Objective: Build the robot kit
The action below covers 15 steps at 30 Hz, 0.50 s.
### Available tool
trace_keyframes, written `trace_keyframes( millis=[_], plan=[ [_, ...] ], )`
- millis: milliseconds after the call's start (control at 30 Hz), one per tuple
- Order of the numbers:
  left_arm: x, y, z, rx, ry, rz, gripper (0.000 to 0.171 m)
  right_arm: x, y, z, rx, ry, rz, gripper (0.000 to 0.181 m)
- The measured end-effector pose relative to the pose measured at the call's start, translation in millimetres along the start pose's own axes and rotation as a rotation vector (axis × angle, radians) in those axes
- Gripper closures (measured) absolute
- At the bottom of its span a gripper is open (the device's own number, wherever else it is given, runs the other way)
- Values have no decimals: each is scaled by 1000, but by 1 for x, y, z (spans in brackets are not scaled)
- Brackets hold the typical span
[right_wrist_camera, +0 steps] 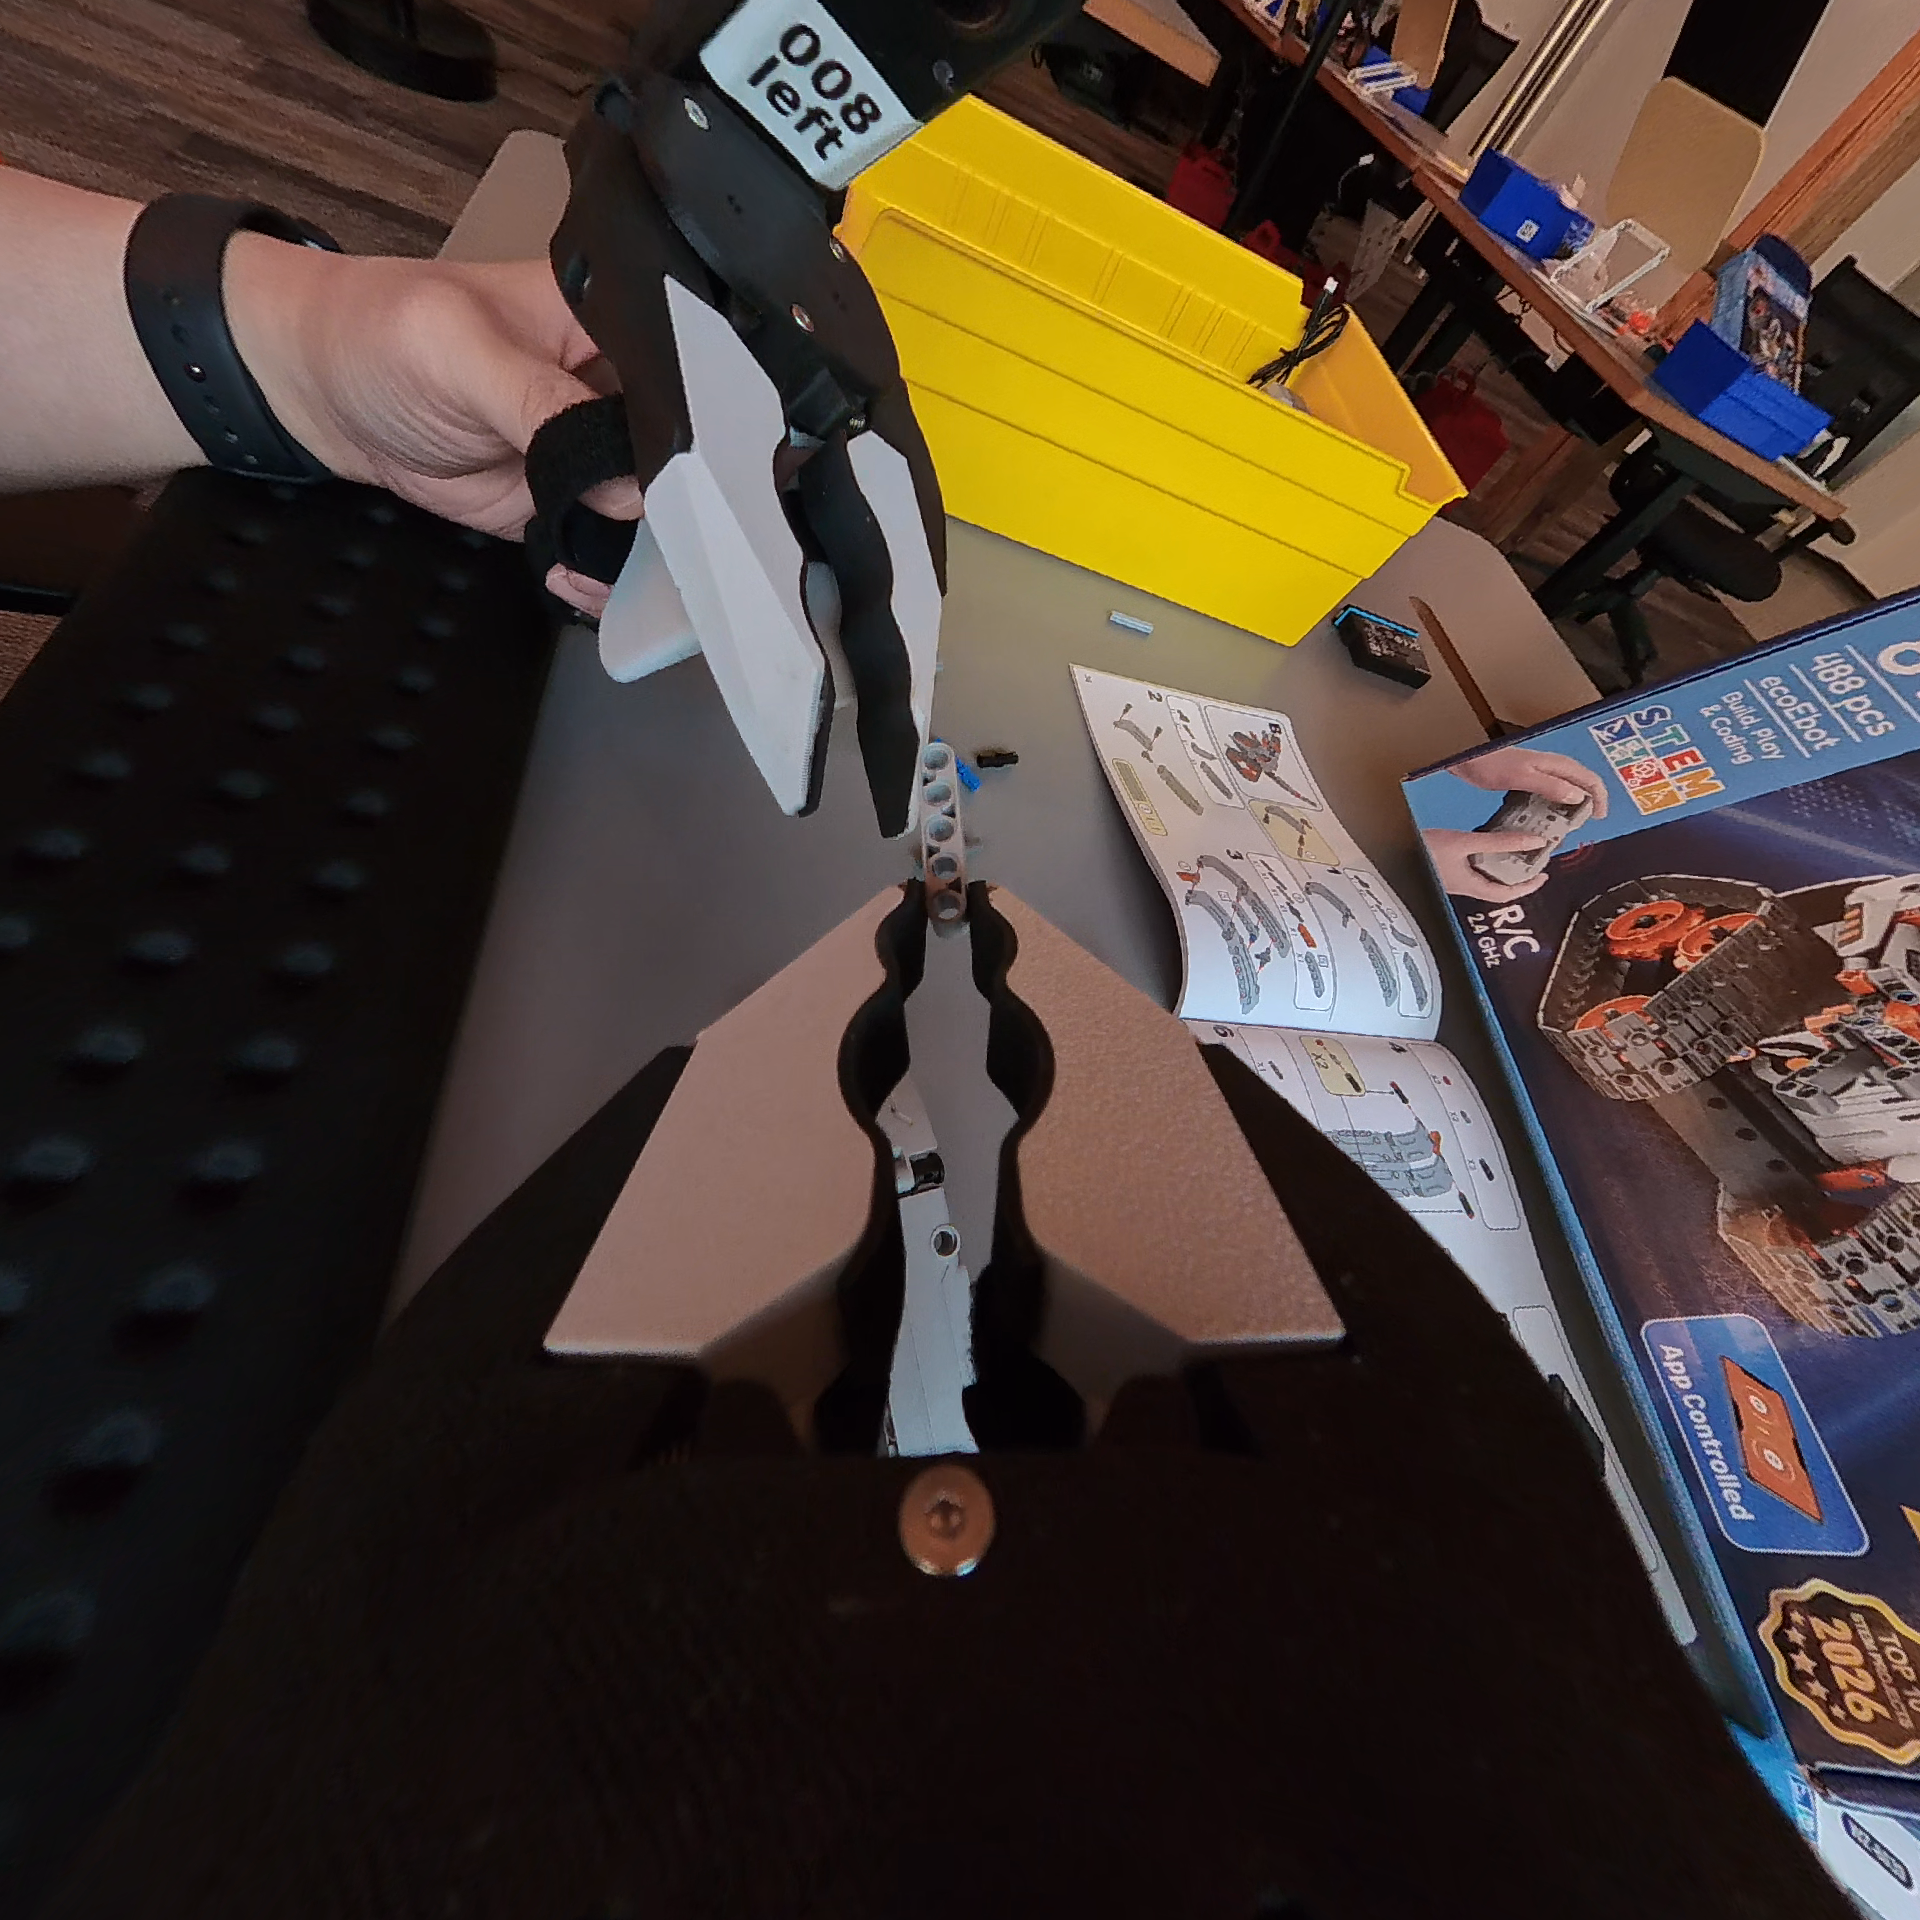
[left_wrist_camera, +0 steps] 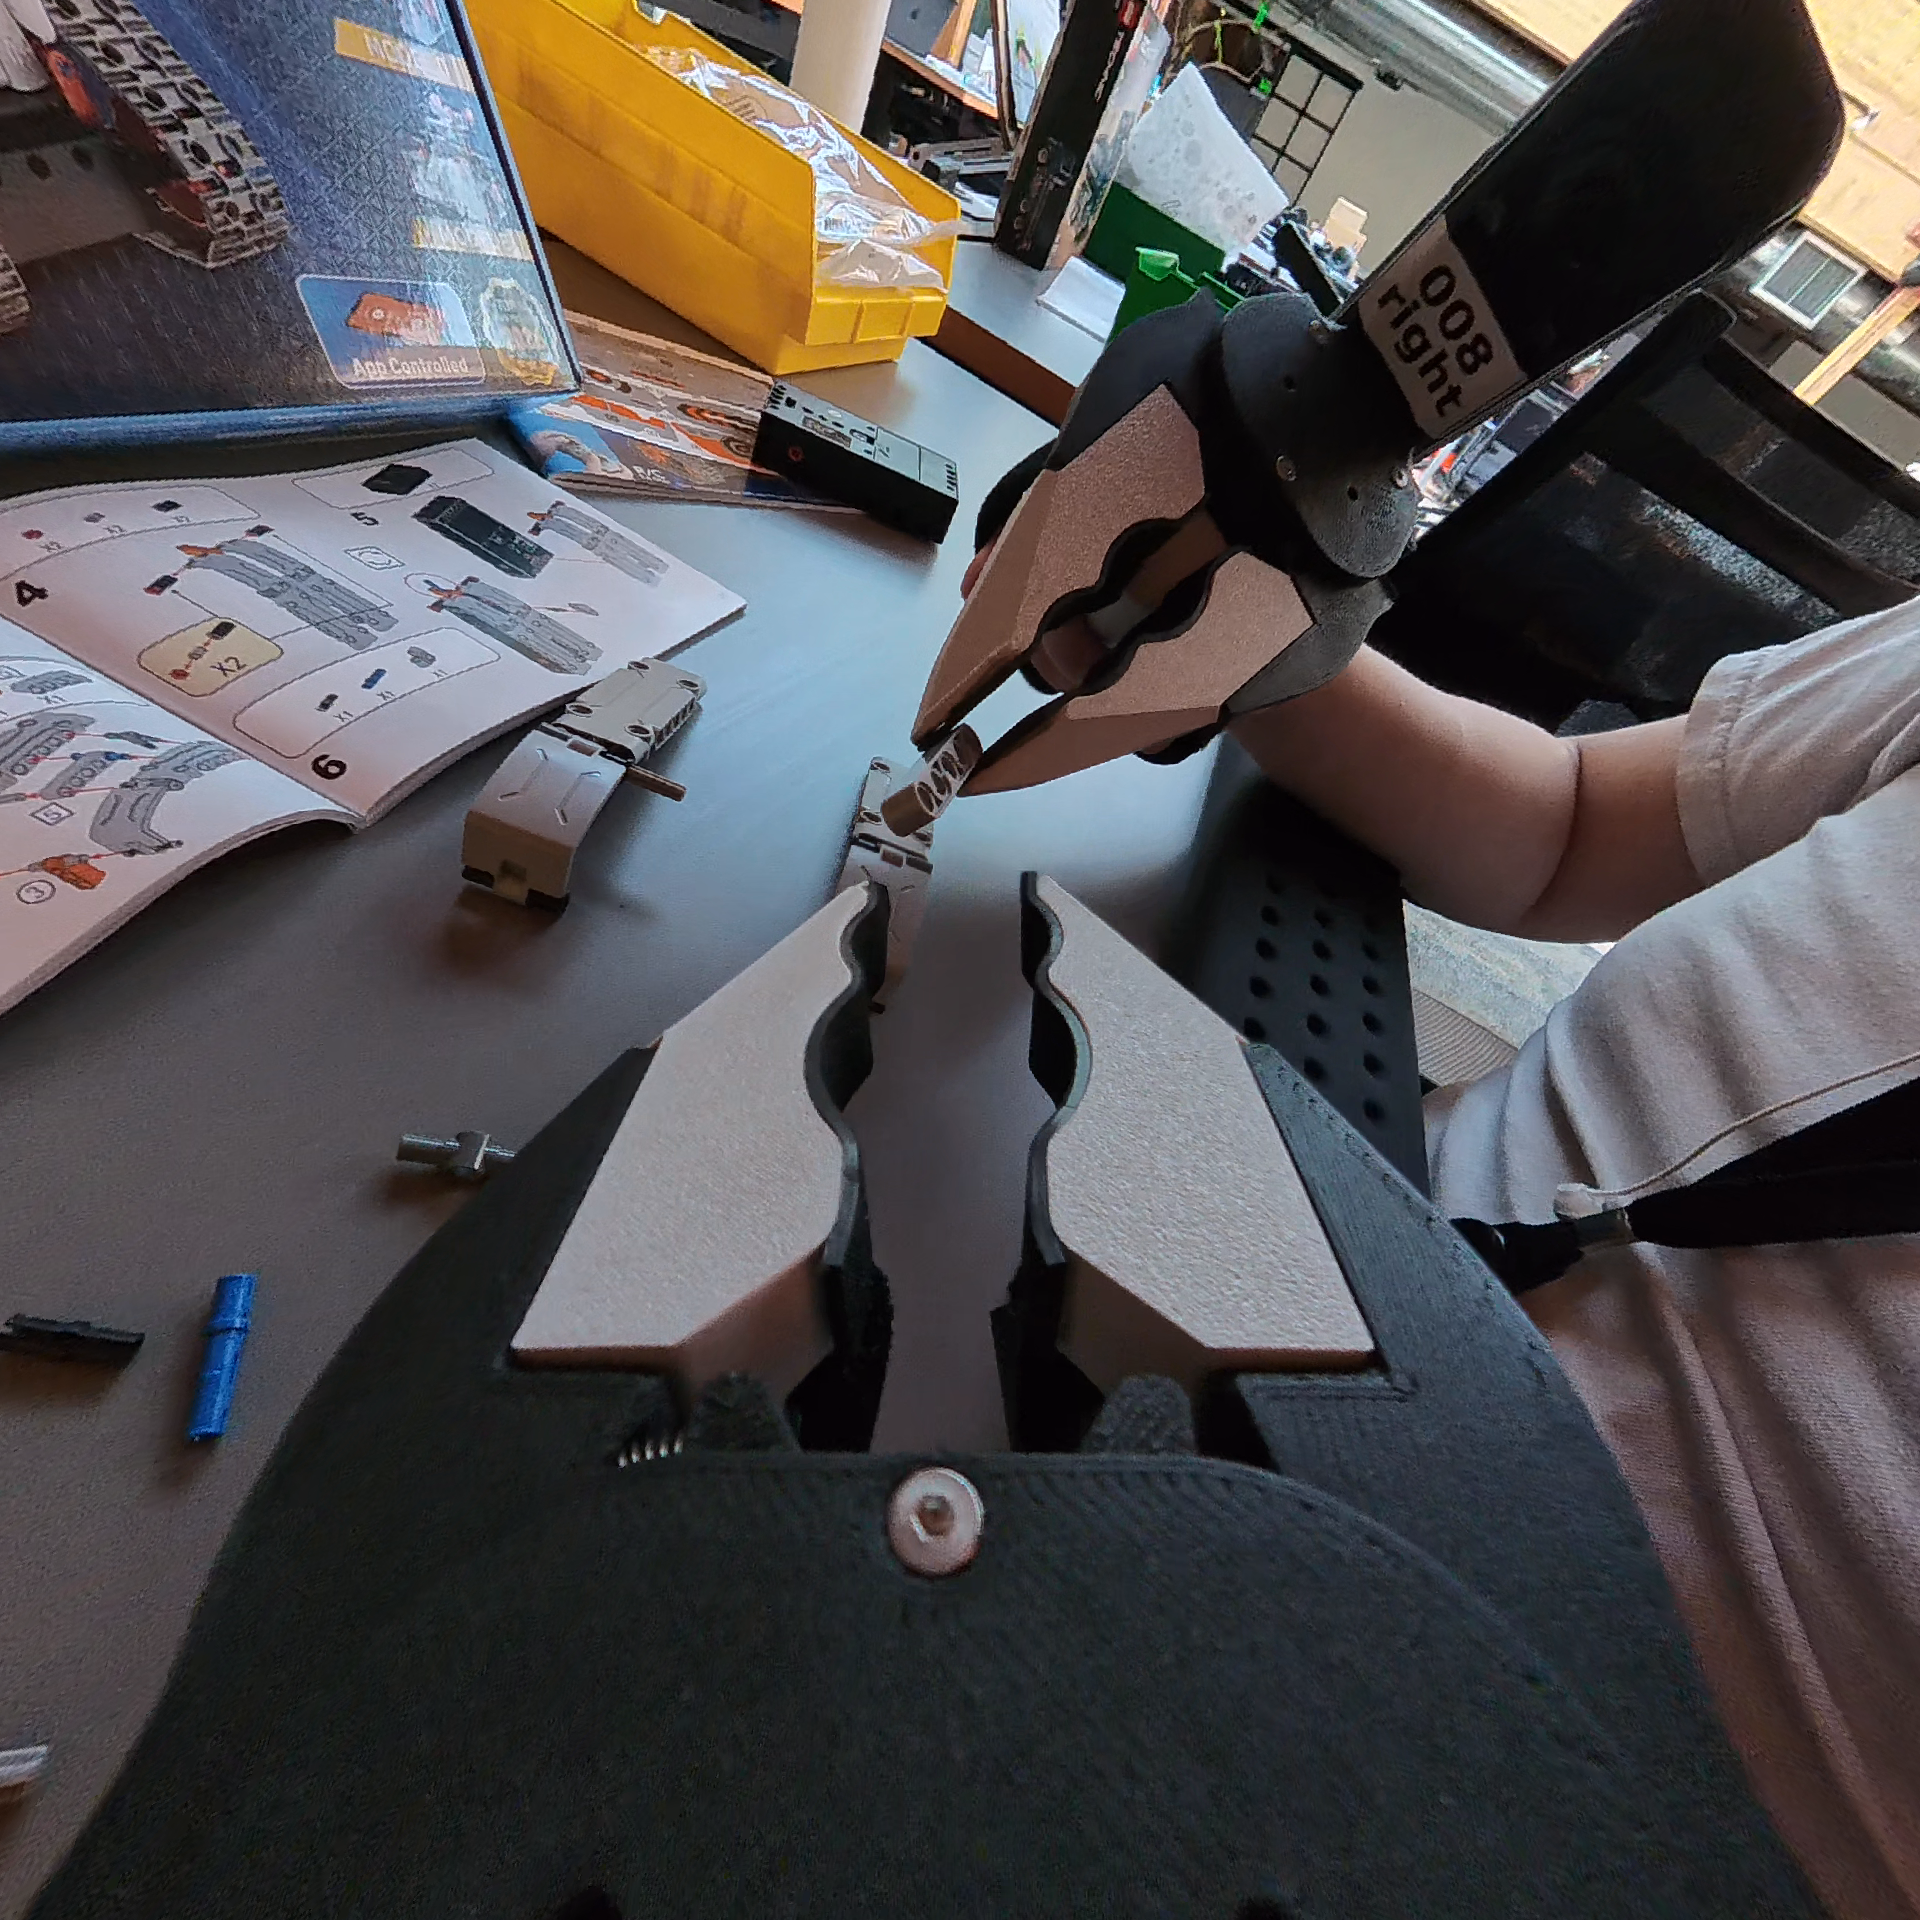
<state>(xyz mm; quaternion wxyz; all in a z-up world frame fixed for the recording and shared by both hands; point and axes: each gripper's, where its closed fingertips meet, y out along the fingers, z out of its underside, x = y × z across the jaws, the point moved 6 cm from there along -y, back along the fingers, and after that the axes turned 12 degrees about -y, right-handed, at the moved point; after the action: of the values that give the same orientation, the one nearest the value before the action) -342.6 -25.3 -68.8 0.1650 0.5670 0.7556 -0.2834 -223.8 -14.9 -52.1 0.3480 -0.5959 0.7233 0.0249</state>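
My right gripper point(right_wrist_camera: 948, 906) is shut on a short grey beam with a row of holes point(right_wrist_camera: 941, 831), held by its near end above the grey table point(right_wrist_camera: 644, 883). It also shows in the left wrist view point(left_wrist_camera: 951, 764), pinching the beam point(left_wrist_camera: 933, 781) just over a grey curved assembly point(left_wrist_camera: 891, 862) that lies on the table. My left gripper point(left_wrist_camera: 954, 906) is open and empty, its left finger beside that assembly. In the right wrist view the left gripper point(right_wrist_camera: 844, 810) hangs tips down, one fingertip close to the beam's far end.
A second grey curved assembly with an axle point(left_wrist_camera: 577, 790), an open instruction booklet point(left_wrist_camera: 312, 623), a blue box point(left_wrist_camera: 260, 208), a yellow bin point(left_wrist_camera: 707, 177) and a black battery box point(left_wrist_camera: 852, 457) lie on the left. Small pins point(left_wrist_camera: 220, 1356) lie near. A black perforated surface point(left_wrist_camera: 1309, 987) sits on the right. Left and right tips are no more than a few centimetres apart.
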Motion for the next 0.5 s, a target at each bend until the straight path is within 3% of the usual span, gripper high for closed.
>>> trace_keyframes(
  millis=[500],
  plan=[
    [1,4,4,33,44,-44,149,-3,-3,-2,-23,8,11,174]
  ],
)
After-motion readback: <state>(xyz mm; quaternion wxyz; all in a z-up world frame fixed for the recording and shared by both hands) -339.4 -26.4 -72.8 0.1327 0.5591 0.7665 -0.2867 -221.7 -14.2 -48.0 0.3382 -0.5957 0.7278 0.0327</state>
